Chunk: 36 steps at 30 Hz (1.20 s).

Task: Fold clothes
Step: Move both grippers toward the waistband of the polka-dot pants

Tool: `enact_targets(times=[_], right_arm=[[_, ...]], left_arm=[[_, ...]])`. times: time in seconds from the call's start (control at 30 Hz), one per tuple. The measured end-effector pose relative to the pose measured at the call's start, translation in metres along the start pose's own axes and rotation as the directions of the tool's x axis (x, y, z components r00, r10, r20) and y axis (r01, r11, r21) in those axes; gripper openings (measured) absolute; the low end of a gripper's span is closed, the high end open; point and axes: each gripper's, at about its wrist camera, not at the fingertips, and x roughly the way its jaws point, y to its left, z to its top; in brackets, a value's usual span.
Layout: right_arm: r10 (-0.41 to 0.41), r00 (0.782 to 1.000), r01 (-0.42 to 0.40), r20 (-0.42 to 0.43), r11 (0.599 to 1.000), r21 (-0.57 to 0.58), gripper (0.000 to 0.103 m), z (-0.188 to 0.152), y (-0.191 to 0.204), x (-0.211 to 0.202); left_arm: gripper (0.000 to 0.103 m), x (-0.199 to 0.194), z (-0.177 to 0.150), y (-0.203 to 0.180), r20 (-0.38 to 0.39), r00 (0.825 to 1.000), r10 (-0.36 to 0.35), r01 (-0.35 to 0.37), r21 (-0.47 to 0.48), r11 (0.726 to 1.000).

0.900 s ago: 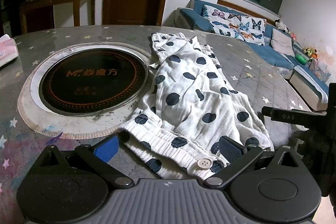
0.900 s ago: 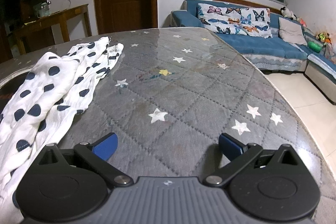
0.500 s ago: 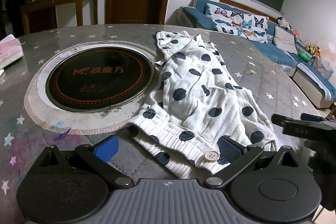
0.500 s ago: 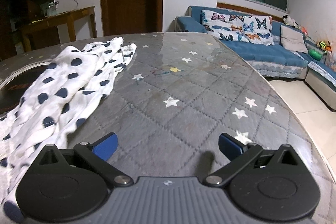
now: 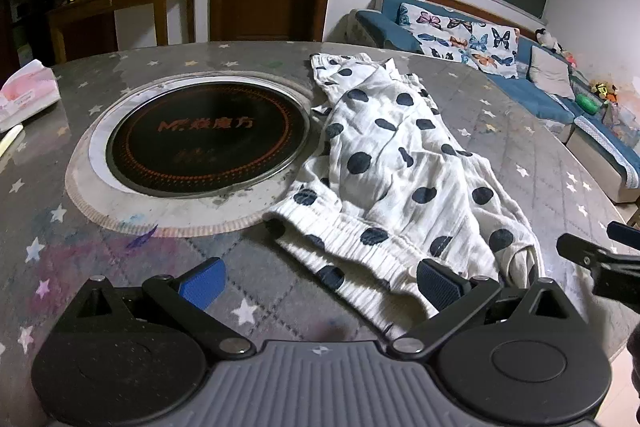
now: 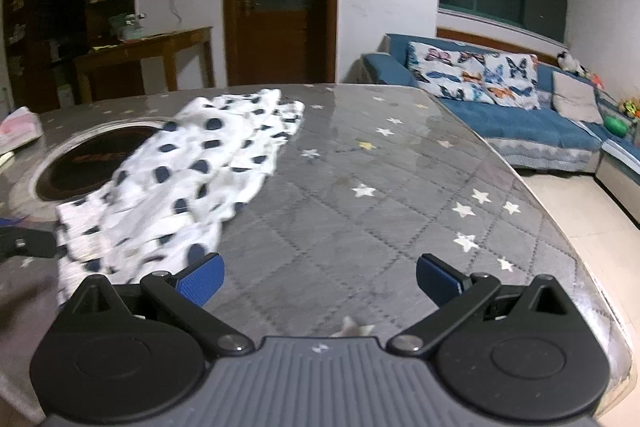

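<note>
Trousers [image 5: 400, 167] — white with dark dots — lie crumpled on our grey star-quilted table [image 5: 540, 163], at three o'clock of the round black cooktop [image 5: 208, 139], their ribbed waistband nearest us. We hold the left gripper [image 5: 320, 279] spread wide over that waistband, gripping nothing; the right gripper [image 6: 320, 279] is equally released above bare quilting, the cloth at its nine o'clock.

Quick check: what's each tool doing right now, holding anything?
Left tool: open, empty, over the garment's waistband.
Right tool: open, empty, over the table.
</note>
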Motion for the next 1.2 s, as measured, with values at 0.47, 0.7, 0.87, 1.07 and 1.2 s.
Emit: enact_targets(times=[0.47, 0.7, 0.87, 1.07, 1.2], right_arm=[[0.078, 0.997, -0.077, 0.017, 0.995, -0.055, 0.103, -0.01, 0.026, -0.024], [0.106, 0.994, -0.105, 0.009, 0.992, -0.072, 0.103, -0.018, 0.034, -0.029], [0.122, 0.993, -0.121, 0.002, 0.989, -0.082, 0.103, -0.024, 0.039, -0.029], [0.132, 0.991, -0.131, 0.001, 0.988, -0.087, 0.103, -0.025, 0.043, -0.031], [0.136, 0.991, -0.135, 0.001, 0.987, -0.09, 0.103, -0.026, 0.044, -0.031]], left_arm=[[0.103, -0.007, -0.011, 0.0, -0.008, 1.0, 0.001, -0.001, -0.005, 1.0], [0.103, -0.008, -0.016, -0.004, -0.016, 1.0, 0.002, -0.002, 0.004, 1.0], [0.103, -0.009, -0.017, -0.007, -0.018, 1.0, 0.008, -0.007, 0.014, 1.0], [0.103, -0.01, -0.018, -0.008, -0.017, 1.0, 0.008, -0.007, 0.019, 1.0], [0.103, -0.009, -0.018, -0.008, -0.018, 1.0, 0.008, -0.008, 0.02, 1.0]])
